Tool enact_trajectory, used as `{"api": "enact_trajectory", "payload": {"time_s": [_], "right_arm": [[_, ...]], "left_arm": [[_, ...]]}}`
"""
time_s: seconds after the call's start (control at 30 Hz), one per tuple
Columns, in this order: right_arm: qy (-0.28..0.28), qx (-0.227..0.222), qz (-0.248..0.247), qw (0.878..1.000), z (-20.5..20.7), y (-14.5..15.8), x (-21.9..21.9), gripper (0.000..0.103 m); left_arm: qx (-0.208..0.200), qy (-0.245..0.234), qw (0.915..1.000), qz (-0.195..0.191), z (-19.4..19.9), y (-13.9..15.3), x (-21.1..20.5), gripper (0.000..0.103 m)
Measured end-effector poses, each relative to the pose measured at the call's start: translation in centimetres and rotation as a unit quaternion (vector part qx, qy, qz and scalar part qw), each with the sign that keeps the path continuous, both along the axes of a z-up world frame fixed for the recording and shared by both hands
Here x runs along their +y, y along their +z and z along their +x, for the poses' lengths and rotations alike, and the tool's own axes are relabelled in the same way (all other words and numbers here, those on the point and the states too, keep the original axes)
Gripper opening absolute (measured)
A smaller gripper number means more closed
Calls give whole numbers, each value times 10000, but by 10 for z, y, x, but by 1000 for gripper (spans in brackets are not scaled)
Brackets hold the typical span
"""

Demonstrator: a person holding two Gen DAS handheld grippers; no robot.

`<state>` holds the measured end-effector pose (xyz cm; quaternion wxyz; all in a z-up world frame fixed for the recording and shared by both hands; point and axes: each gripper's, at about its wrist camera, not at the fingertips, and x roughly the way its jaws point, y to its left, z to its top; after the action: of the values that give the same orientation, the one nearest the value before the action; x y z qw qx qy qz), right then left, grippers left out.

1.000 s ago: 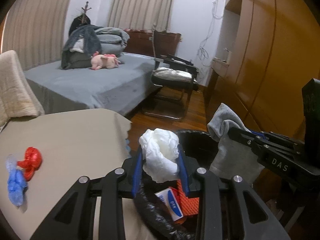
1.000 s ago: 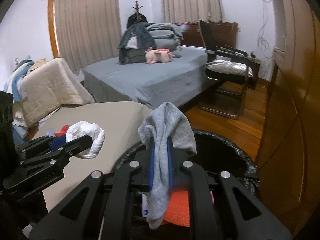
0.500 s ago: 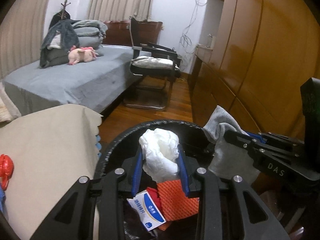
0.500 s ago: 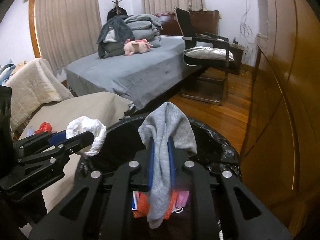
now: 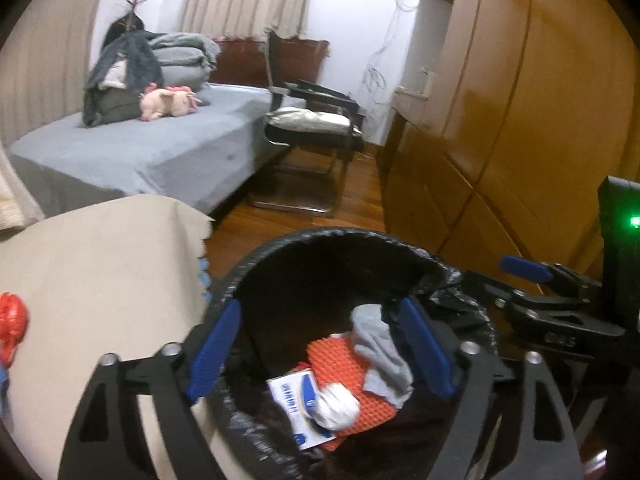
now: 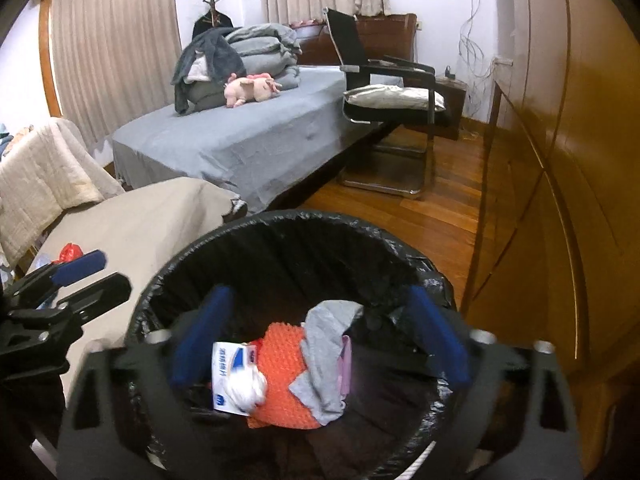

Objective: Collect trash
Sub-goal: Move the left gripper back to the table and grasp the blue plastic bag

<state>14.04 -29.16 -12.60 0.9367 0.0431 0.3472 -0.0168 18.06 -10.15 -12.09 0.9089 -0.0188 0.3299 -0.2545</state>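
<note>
A bedroom with beige curtains, a grey-sheeted bed (image 6: 248, 140) and a wooden wardrobe wall (image 5: 520, 120) frames a round bin lined with a black plastic bag (image 6: 280, 240), standing on the wood floor beside a beige-covered table (image 5: 100, 272). Both black grippers with blue pads hang over the bin's mouth: the left gripper (image 5: 320, 344) and the right gripper (image 6: 320, 336) each have jaws opening wide, with nothing pressed between the pads. Inside the bin lie a crumpled white tissue wad (image 5: 338, 404), a limp grey sock (image 6: 324, 360), an orange textured sheet (image 6: 284, 380) and a small white-and-blue carton (image 5: 298, 404); the sock rests across the orange sheet, the tissue against the carton. The right wrist view alone shows a pale purple item (image 6: 346, 364) tucked under the sock and a cream quilt (image 6: 44, 176) draped at the far left. The left wrist view alone shows a green indicator light (image 5: 634, 222) on the right gripper's body. A crumpled red wrapper (image 5: 12, 328) lies on the table, well apart from the bin.
</note>
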Motion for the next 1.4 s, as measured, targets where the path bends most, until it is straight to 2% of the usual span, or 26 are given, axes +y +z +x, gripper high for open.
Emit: {"api": "enact_trajectory", "payload": {"time_s": [0.17,0.33,0.53,0.83,1.17,1.4], "right_arm": [[239,-118,181,9995,-2,8,19,96],[534,-183,211,9982,5,16,48,96],[859,-225,247,9957,18,22,87,96],[1329,-273,314,9903,45,20,151,96],[1827,-205,321,9824,77,-2,229,96],[2004,-34,267,9793,96,-24,268,96]], "left_arm": [[-121,461,9988,137,-9,8,35,97],[-145,907,9957,77,-13,15,75,97],[-241,1482,9886,141,-21,21,124,97],[-299,2262,9732,289,-34,19,195,97],[-126,3042,9511,522,-29,-5,272,97],[233,3276,9426,600,-11,-38,304,97]]}}
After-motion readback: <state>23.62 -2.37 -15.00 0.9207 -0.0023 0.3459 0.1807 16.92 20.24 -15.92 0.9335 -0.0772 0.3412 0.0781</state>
